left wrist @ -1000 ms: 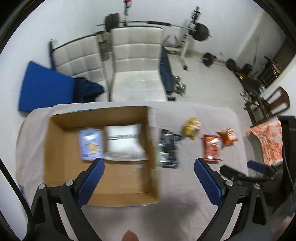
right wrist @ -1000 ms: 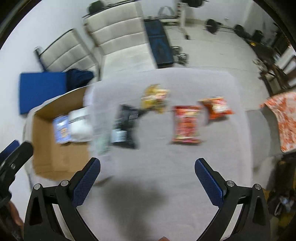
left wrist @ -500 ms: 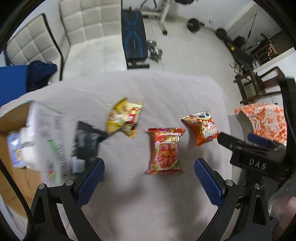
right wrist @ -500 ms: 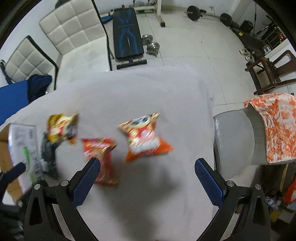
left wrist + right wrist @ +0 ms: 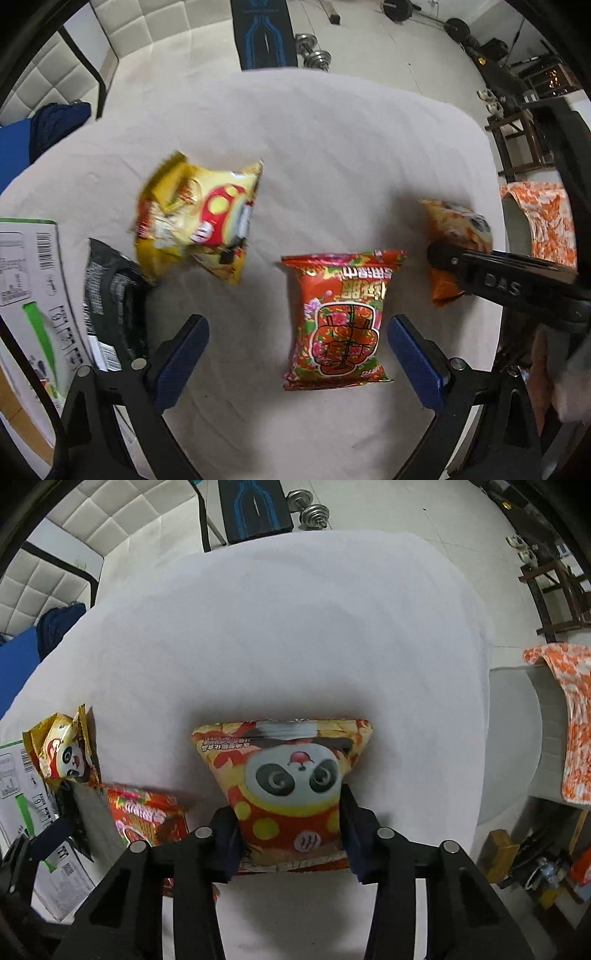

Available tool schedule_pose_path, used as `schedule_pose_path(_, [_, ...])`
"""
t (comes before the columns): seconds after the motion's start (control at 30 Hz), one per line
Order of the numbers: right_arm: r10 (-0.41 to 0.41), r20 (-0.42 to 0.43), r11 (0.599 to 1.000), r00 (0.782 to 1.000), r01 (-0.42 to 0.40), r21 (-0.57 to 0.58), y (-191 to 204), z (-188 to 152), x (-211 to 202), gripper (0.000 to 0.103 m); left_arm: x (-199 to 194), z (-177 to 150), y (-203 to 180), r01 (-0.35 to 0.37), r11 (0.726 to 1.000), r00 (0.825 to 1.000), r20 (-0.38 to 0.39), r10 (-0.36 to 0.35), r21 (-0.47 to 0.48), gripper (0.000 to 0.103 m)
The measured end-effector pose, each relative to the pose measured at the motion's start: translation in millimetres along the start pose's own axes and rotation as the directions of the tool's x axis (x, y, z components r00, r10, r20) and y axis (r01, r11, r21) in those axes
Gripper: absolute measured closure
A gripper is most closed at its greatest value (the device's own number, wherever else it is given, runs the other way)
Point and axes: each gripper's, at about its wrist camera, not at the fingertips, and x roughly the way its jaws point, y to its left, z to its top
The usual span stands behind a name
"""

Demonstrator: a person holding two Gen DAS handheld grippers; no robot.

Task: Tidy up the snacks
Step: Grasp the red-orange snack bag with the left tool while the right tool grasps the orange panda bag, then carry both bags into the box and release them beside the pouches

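My right gripper is shut on the orange panda snack bag, its pads pressing the bag's lower sides on the white cloth. In the left wrist view that same bag sits at the right, half hidden by the right gripper's black arm. My left gripper hangs open above the table, with the red flowered snack bag lying flat between its blue pads. A yellow snack bag lies left of it, beside a black packet. The cardboard box's flap shows at the far left edge.
The table is covered with a white cloth. Padded white chairs, a blue bench and dumbbells stand on the floor beyond. A chair with an orange patterned cloth stands off the table's right edge.
Both grippers swung right, away from the box, and came down closer to the table. The right gripper, open before, has shut on the panda bag. The left one stays open.
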Motion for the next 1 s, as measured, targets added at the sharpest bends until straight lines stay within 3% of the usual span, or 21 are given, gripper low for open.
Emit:
schedule_pose_path(0.3, [0.004, -0.027, 0.998, 1.000, -0.003, 0.059, -39.4, -54.4, 8.8, 0.059, 27.6, -2.6, -22.8, 0.014, 0.999, 0.998, -0.063, -0.011, 0.042, 0.005])
schedule_pose_path(0.4, [0.026, -0.038, 0.997, 0.999, -0.023, 0.080, -49.0, -59.4, 16.9, 0.058, 37.3, 0.6, -26.2, 0.012, 0.999, 0.996, -0.086, -0.008, 0.048, 0.016])
schedule_pose_path(0.83, [-0.037, -0.051, 0.995, 0.998, 0.042, 0.094, -42.4, -50.1, 27.7, 0.057, 44.6, 2.5, -55.2, -0.078, 0.992, 0.995, -0.058, 0.084, 0.100, 0.019])
schedule_pose_path(0.97, [-0.061, -0.042, 0.994, 0.997, 0.064, 0.085, -20.9, -52.5, 22.7, 0.060, 38.7, -11.8, -71.7, -0.138, 0.982, 0.990, -0.018, 0.142, 0.126, 0.041])
schedule_pose_path(1.0, [-0.070, -0.039, 0.994, 0.997, 0.073, 0.080, -16.0, -53.1, 20.9, 0.061, 35.8, -13.9, -72.5, -0.133, 0.982, 0.991, -0.009, 0.135, 0.134, 0.052])
